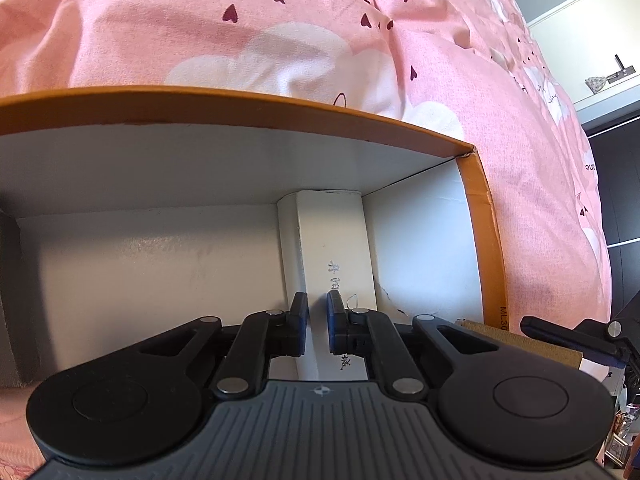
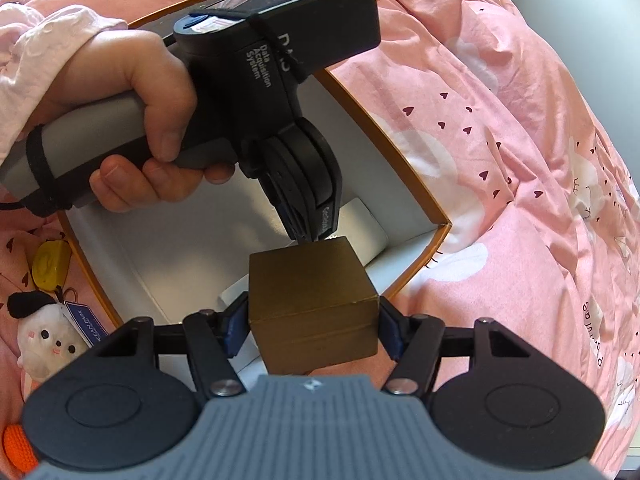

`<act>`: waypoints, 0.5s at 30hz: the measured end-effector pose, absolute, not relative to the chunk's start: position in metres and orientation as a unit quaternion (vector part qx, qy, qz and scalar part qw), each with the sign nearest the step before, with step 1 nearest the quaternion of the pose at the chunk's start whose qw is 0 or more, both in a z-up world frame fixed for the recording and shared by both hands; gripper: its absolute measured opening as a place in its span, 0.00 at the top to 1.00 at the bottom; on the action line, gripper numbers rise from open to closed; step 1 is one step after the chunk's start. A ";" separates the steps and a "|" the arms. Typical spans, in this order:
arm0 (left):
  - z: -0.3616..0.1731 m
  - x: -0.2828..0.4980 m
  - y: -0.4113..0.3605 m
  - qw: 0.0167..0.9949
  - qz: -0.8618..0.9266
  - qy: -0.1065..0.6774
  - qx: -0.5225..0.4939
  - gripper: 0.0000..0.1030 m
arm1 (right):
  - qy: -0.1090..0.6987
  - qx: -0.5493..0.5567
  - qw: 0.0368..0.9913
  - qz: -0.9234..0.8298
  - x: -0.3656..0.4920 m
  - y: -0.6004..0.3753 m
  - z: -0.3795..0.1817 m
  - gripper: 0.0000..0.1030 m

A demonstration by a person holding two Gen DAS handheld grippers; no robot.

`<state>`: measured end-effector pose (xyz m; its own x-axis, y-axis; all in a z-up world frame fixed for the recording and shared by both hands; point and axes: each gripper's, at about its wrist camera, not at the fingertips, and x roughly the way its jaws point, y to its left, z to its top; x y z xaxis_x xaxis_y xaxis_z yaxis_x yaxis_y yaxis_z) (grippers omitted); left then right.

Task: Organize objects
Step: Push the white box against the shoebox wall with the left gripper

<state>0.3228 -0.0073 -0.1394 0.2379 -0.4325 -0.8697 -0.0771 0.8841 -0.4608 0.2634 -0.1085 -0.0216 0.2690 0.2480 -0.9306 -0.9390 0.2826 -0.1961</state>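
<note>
An orange-rimmed cardboard box (image 1: 240,98) with a white inside lies open on the bed. A small white box (image 1: 332,236) lies in its far right corner. My left gripper (image 1: 318,320) points down into that corner, its jaws shut to a narrow slit over the white box's near end; I see nothing pinched between them. In the right wrist view a hand (image 2: 132,120) holds the left gripper (image 2: 316,236) inside the orange box (image 2: 400,152). My right gripper (image 2: 312,328) is shut on a brown-gold cube box (image 2: 312,300), held above the orange box's near edge.
Pink bedding (image 1: 280,20) with dark hearts and white clouds surrounds the box. Left of it lie a yellow charm (image 2: 50,264), a white plush keychain (image 2: 44,336) and an orange knitted thing (image 2: 16,444). A white shelf (image 1: 608,84) stands far right.
</note>
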 end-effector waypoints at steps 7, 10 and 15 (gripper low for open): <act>-0.137 0.322 -0.014 0.769 -0.123 0.598 -0.190 0.87 | 0.415 -0.409 0.688 0.434 0.259 -0.114 -0.007 0.37; -0.135 0.321 -0.017 0.771 -0.120 0.599 -0.178 0.86 | 0.411 -0.409 0.695 0.426 0.258 -0.123 0.005 0.37; -0.131 0.316 -0.019 0.780 -0.127 0.594 -0.153 0.84 | 0.415 -0.415 0.698 0.410 0.258 -0.131 0.011 0.37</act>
